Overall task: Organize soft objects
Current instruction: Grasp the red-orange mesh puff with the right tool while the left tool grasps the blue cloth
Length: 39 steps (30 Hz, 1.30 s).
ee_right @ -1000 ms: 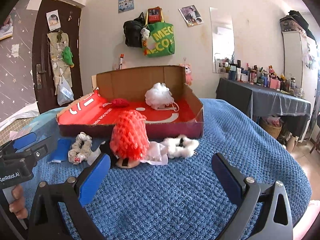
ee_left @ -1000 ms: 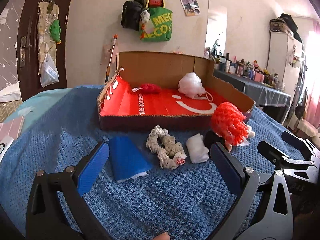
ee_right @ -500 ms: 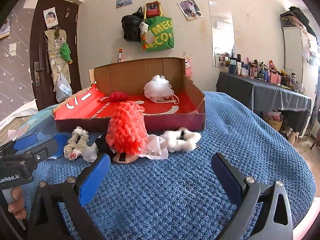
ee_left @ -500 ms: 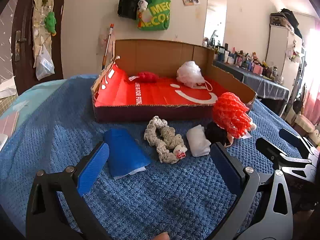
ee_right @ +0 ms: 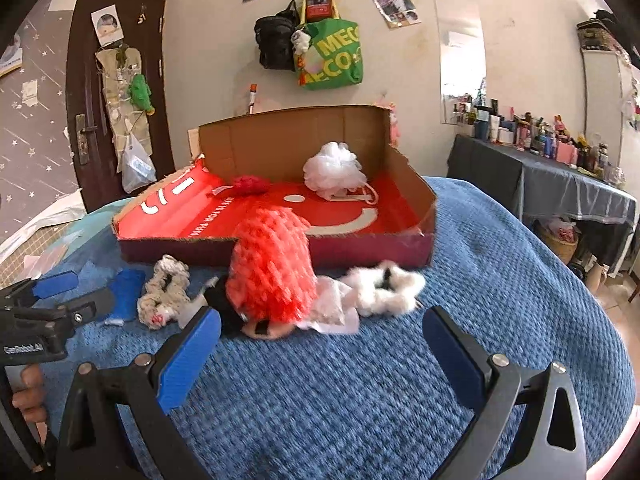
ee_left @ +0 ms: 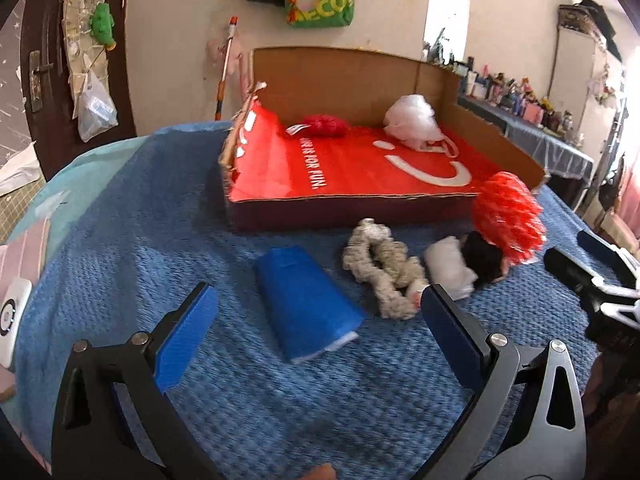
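The left gripper [ee_left: 318,334] has come nearer the blue folded cloth [ee_left: 306,304], jaws wide and empty. "GenRobot.AI" marks its body. The red-lined cardboard box [ee_right: 424,200] reads "FOR FUN." The right gripper [ee_right: 320,354], jaws wide, faces the red knitted toy [ee_right: 270,268].

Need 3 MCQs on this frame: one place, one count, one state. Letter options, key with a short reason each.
1. Where does the white mesh bath pouf lie?
A. on the blanket
B. inside the cardboard box
C. in the left gripper

2. How many soft things lie in the box?
A. two
B. four
C. none

3. How does the left gripper stand?
A. shut on the cream braided scrunchie
B. shut on the blue packet
C. open, holding nothing

Key: 1 B, the pouf rests on the box's red floor near the back wall. 2 A, only the pouf and a small red fuzzy item are in it. 3 C, its fingers stand wide apart with the blue packet lying on the blanket beyond them.
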Each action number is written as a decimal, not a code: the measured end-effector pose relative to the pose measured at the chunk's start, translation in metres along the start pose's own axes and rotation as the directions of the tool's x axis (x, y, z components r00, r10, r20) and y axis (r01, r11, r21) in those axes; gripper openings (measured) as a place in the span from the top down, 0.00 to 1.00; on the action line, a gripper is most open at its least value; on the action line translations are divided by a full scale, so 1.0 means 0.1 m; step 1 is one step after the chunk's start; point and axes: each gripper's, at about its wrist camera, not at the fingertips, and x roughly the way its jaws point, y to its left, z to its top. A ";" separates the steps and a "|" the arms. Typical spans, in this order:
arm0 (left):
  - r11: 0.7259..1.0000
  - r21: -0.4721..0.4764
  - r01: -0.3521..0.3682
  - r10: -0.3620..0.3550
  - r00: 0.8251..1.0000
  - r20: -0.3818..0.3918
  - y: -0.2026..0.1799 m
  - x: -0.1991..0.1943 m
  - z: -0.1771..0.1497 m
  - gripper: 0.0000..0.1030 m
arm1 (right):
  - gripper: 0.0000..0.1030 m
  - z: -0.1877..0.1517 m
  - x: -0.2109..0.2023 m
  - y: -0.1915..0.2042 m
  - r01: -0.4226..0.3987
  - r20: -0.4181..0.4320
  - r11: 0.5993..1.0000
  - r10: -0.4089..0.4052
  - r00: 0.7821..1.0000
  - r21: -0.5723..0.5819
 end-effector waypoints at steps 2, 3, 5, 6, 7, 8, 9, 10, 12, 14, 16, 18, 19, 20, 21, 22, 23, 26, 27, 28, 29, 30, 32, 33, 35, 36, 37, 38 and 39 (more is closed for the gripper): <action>1.000 -0.004 -0.014 0.014 1.000 -0.018 0.05 0.04 0.03 0.00 | 0.00 0.07 0.04 0.03 0.003 -0.012 1.000 -0.003 1.000 -0.004; 1.000 -0.006 -0.018 0.018 0.999 -0.028 0.08 0.06 0.05 0.00 | 0.00 0.10 0.05 0.04 0.004 -0.016 1.000 -0.004 1.000 -0.007; 1.000 -0.015 -0.022 0.022 0.998 -0.054 0.13 0.11 0.08 0.00 | 0.00 0.18 0.12 0.07 0.000 -0.028 1.000 0.000 1.000 -0.016; 0.999 -0.022 -0.025 0.023 0.997 -0.071 0.15 0.15 0.10 0.00 | 0.00 0.20 0.14 0.08 -0.002 -0.031 1.000 0.001 1.000 -0.018; 0.999 -0.027 -0.025 0.022 0.996 -0.084 0.17 0.19 0.11 0.00 | 0.00 0.23 0.18 0.09 -0.002 -0.042 1.000 0.001 0.999 -0.022; 0.999 -0.032 -0.023 0.020 0.995 -0.097 0.18 0.22 0.12 0.00 | 0.00 0.26 0.24 0.10 -0.001 -0.060 1.000 0.000 0.998 -0.026; 0.999 -0.037 -0.020 0.015 0.993 -0.116 0.20 0.27 0.13 0.01 | 0.00 0.28 0.28 0.11 -0.004 -0.069 1.000 0.002 0.998 -0.026; 0.999 -0.040 -0.022 0.017 0.992 -0.128 0.21 0.29 0.14 0.01 | 0.00 0.29 0.31 0.11 -0.010 -0.077 1.000 0.008 0.997 -0.024; 0.998 -0.045 -0.037 0.030 0.989 -0.147 0.24 0.36 0.15 0.01 | 0.00 0.32 0.38 0.11 -0.027 -0.093 1.000 0.026 0.995 -0.015; 0.998 -0.047 -0.039 0.031 0.987 -0.158 0.26 0.39 0.16 0.02 | 0.00 0.35 0.45 0.11 -0.031 -0.104 0.999 0.029 0.994 -0.015; 0.998 -0.052 -0.037 0.027 0.984 -0.175 0.27 0.43 0.16 0.08 | 0.00 0.36 0.49 0.11 -0.032 -0.111 0.999 0.030 0.993 -0.017; 0.998 -0.058 -0.030 0.018 0.981 -0.196 0.29 0.47 0.15 0.11 | 0.00 0.37 0.54 0.10 -0.046 -0.117 0.999 0.044 0.992 -0.014; 0.998 -0.062 -0.024 0.011 0.978 -0.206 0.29 0.50 0.14 0.11 | 0.00 0.37 0.56 0.10 -0.051 -0.119 0.999 0.050 0.992 -0.012; 0.998 -0.065 -0.021 0.007 0.976 -0.219 0.30 0.53 0.13 0.12 | 0.00 0.36 0.57 0.11 -0.055 -0.122 0.998 0.053 0.991 -0.013; 0.998 -0.065 -0.025 0.009 0.974 -0.227 0.30 0.56 0.11 0.12 | 0.00 0.35 0.59 0.11 -0.058 -0.124 0.998 0.056 0.991 -0.015; 0.998 -0.062 -0.027 0.012 0.975 -0.223 0.30 0.56 0.11 0.14 | 0.01 0.35 0.60 0.12 -0.061 -0.126 0.998 0.058 0.990 -0.016; 0.998 -0.059 -0.027 0.013 0.976 -0.218 0.29 0.55 0.10 0.19 | 0.02 0.34 0.61 0.12 -0.064 -0.129 0.998 0.061 0.990 -0.018; 0.998 -0.055 -0.014 0.002 0.977 -0.211 0.25 0.56 0.11 0.33 | 0.09 0.34 0.61 0.14 -0.071 -0.129 0.997 0.067 0.989 -0.027; 0.998 -0.054 -0.011 0.000 0.978 -0.207 0.24 0.56 0.12 0.35 | 0.12 0.34 0.61 0.14 -0.079 -0.129 0.997 0.074 0.989 -0.028; 0.999 -0.051 -0.009 -0.002 0.979 -0.205 0.23 0.56 0.12 0.39 | 0.18 0.33 0.61 0.15 -0.088 -0.128 0.996 0.083 0.988 -0.028; 0.999 -0.048 -0.006 -0.004 0.979 -0.202 0.23 0.57 0.12 0.42 | 0.21 0.33 0.62 0.15 -0.093 -0.128 0.995 0.089 0.988 -0.026; 0.999 -0.043 -0.005 -0.004 0.980 -0.199 0.22 0.56 0.12 0.44 | 0.31 0.33 0.62 0.14 -0.099 -0.128 0.995 0.096 0.987 -0.023; 0.999 -0.036 0.000 -0.007 0.981 -0.192 0.21 0.55 0.12 0.54 | 0.45 0.32 0.63 0.12 -0.125 -0.133 0.992 0.122 0.984 -0.011; 0.999 -0.034 -0.001 -0.005 0.982 -0.187 0.21 0.54 0.12 0.57 | 0.45 0.32 0.64 0.11 -0.132 -0.138 0.991 0.131 0.982 -0.004; 0.999 -0.037 0.004 -0.011 0.984 -0.179 0.21 0.51 0.11 0.63 | 0.47 0.32 0.63 0.09 -0.153 -0.131 0.988 0.153 0.980 0.009; 0.999 -0.040 0.012 -0.019 0.984 -0.177 0.22 0.50 0.11 0.64 | 0.47 0.32 0.62 0.09 -0.156 -0.124 0.988 0.156 0.980 0.013; 0.999 -0.039 0.014 -0.021 0.984 -0.174 0.22 0.49 0.11 0.66 | 0.47 0.32 0.61 0.08 -0.157 -0.118 0.988 0.157 0.980 0.016; 0.999 -0.040 0.012 -0.019 0.986 -0.168 0.22 0.47 0.11 0.68 | 0.47 0.31 0.59 0.08 -0.157 -0.110 0.987 0.158 0.981 0.019; 0.999 -0.042 0.013 -0.020 0.986 -0.163 0.22 0.46 0.10 0.69 | 0.48 0.31 0.57 0.08 -0.156 -0.103 0.988 0.157 0.982 0.019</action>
